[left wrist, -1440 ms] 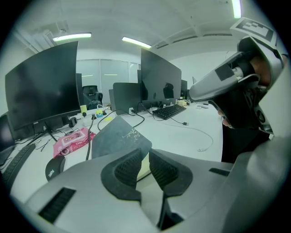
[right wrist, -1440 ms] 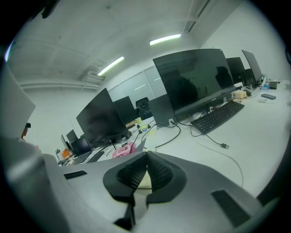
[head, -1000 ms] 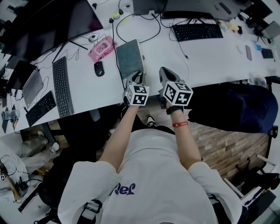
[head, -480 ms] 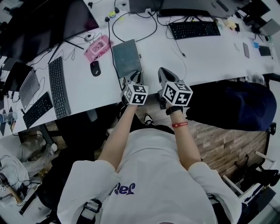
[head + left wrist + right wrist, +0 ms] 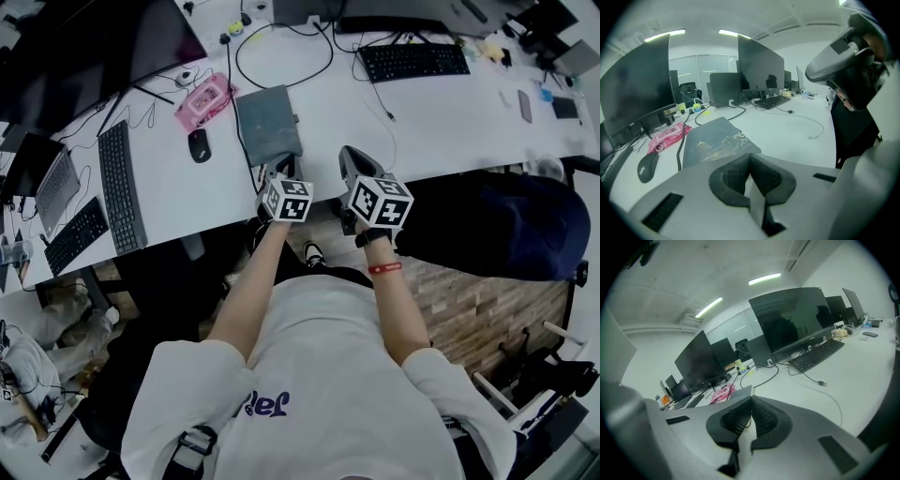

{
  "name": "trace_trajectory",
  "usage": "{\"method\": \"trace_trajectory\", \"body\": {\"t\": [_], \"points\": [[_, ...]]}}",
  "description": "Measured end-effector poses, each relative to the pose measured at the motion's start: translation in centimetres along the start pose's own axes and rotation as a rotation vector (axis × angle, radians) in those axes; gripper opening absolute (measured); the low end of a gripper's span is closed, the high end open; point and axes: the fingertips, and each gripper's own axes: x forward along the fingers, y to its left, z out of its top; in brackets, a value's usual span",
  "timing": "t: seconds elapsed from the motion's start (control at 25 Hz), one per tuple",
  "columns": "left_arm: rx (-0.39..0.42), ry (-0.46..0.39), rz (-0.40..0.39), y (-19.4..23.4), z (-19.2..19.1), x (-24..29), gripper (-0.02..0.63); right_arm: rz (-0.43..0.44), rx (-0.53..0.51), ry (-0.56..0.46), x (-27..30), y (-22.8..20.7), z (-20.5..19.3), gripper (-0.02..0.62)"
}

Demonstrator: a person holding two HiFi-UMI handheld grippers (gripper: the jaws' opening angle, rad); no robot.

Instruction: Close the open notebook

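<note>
notebook [image 5: 268, 124] is lying closed on the white desk [image 5: 441, 122] in the head view, dark cover facing up, just beyond the left gripper [image 5: 277, 172]. a black mouse [image 5: 198, 145] is sitting to its left and a pink pack [image 5: 203, 100] is lying at its far left. the right gripper [image 5: 352, 161] is hovering over the desk's near edge, right of the notebook and apart from it. in the left gripper view the jaws have just been closing and are pressing pad to pad with nothing between them, the notebook's near corner showing right behind the tips. in the right gripper view the jaws are also meeting at the tips, gripping nothing, with a black keyboard [image 5: 816, 355] lying far right.
</note>
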Motion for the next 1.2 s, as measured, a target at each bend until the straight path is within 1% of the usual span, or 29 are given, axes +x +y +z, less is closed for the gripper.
{"method": "trace_trajectory", "body": {"t": [0.2,0.4,0.48,0.56,0.6,0.64,0.76,0.92,1.08,1.2], "points": [[-0.014,0.014,-0.004,0.1,-0.2,0.4,0.020,0.008,-0.001,0.008,0.3,0.1,-0.3,0.014],[-0.087,0.043,-0.046,-0.1,-0.3,0.6,0.020,0.031,-0.008,0.008,0.3,0.8,0.0,0.014],[-0.134,0.052,-0.078,-0.3,-0.3,0.3,0.020,0.043,-0.005,-0.001,0.2,1.2,0.5,0.014],[-0.218,0.037,-0.085,0.3,0.3,-0.6,0.020,0.062,-0.011,-0.012,0.1,2.1,1.4,0.014],[-0.252,0.017,-0.073,0.8,1.0,-1.5,0.020,0.074,-0.023,-0.017,0.0,2.5,1.9,0.014],[-0.267,-0.012,-0.054,1.5,1.9,-2.5,0.020,0.085,-0.041,-0.022,-0.1,3.0,2.3,0.014],[-0.260,-0.113,0.003,3.9,5.1,-6.3,0.020,0.105,-0.100,-0.040,-0.7,4.4,3.8,0.014],[-0.285,-0.241,0.058,6.3,8.7,-12.1,0.020,0.141,-0.153,-0.053,-1.9,6.2,4.9,0.014],[-0.286,-0.316,0.102,7.9,10.3,-17.5,0.020,0.170,-0.210,-0.088,-3.1,8.0,6.0,0.014],[-0.283,-0.366,0.135,8.4,10.9,-21.4,0.020,0.165,-0.244,-0.134,-4.5,8.9,7.0,0.014]]}}
